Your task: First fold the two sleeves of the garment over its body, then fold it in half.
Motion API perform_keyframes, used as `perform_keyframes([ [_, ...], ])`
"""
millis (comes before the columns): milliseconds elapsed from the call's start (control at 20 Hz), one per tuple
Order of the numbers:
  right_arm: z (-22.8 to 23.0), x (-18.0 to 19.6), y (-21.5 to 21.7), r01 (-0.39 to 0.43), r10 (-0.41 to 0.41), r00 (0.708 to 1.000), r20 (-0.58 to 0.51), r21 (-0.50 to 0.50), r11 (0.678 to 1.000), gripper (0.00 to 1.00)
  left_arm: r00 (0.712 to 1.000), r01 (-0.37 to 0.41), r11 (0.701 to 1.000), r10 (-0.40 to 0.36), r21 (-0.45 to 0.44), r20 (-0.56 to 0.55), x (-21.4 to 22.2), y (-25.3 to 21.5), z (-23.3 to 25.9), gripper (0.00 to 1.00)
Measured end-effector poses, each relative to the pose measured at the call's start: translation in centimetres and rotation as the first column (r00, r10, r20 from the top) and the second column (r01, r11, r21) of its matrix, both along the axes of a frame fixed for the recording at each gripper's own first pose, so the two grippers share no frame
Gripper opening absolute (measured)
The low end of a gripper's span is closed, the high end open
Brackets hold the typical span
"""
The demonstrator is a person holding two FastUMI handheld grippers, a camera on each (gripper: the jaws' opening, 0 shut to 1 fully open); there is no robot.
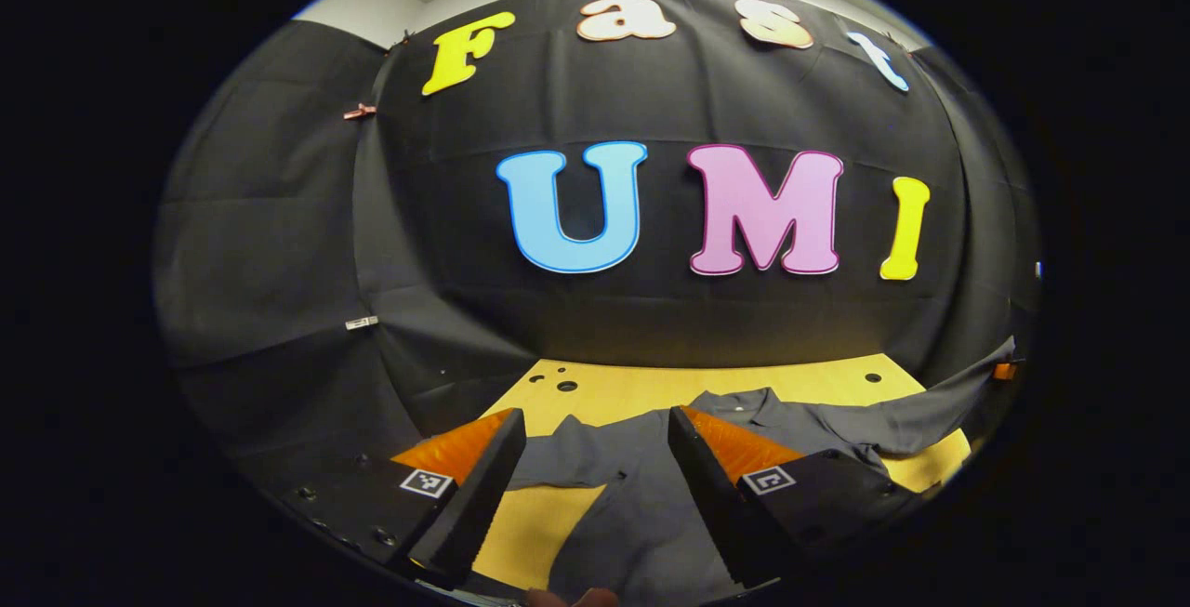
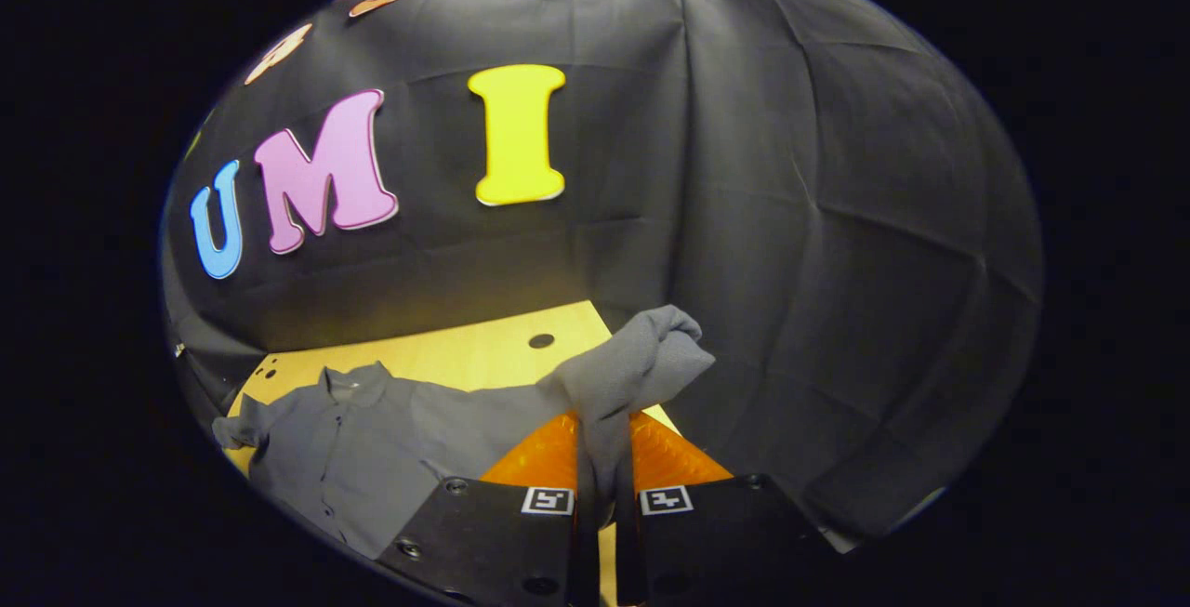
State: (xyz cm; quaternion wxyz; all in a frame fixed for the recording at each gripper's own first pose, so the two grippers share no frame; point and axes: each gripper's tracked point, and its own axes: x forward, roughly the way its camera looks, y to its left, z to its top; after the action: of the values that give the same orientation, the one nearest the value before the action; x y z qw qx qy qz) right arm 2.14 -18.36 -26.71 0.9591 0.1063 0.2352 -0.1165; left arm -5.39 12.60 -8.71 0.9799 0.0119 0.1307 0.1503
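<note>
Key relation: the right gripper (image 2: 602,458) has the right sleeve (image 2: 632,375) pinched and lifted off the table (image 2: 483,351); in the right gripper view the shirt body (image 2: 372,458) lies toward 9 o'clock of it, so the fold, as I judge it, has to carry the sleeve that way.
Long axis: in the right gripper view the shirt runs from its collar (image 2: 358,384) at about 10 o'clock down toward 7 o'clock; the held sleeve stretches across that line, out to the gripper.
Nearer hand: the right, since it already grips the sleeve.
Right gripper state: fingers closed nearly together, both pressing the cloth, which bunches up above the tips toward 12 o'clock.
Left gripper (image 1: 595,468) state: fingers wide apart, holding nothing, poised above the shirt.
Left sleeve (image 1: 567,458): in the left gripper view it lies flat between the open fingers, on the table.
Shirt location: spread on the yellow wooden table, collar toward the booth's back wall; in the left gripper view the far sleeve rises toward 3 o'clock.
Shirt look: dark grey, collared, buttoned front, soft and creased, limp where lifted.
Task stage: neither sleeve folded over yet, by my reading.
</note>
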Motion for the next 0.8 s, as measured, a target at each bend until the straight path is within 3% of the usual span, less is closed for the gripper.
perform_keyframes([
  [500,11.3,5.2,18.1,-0.153,0.153,0.974,0.165,-0.009,0.988,0.11,0.999,-0.002,0.997,-0.001,-0.072,-0.042,-1.5,13.0,-4.7,0.97],
  [800,12.5,7.1,30.2,-0.284,0.281,0.943,0.18,-0.008,0.959,0.11,0.994,-0.023,0.997,0.014,-0.077,-0.111,-1.0,21.4,-10.4,0.98],
])
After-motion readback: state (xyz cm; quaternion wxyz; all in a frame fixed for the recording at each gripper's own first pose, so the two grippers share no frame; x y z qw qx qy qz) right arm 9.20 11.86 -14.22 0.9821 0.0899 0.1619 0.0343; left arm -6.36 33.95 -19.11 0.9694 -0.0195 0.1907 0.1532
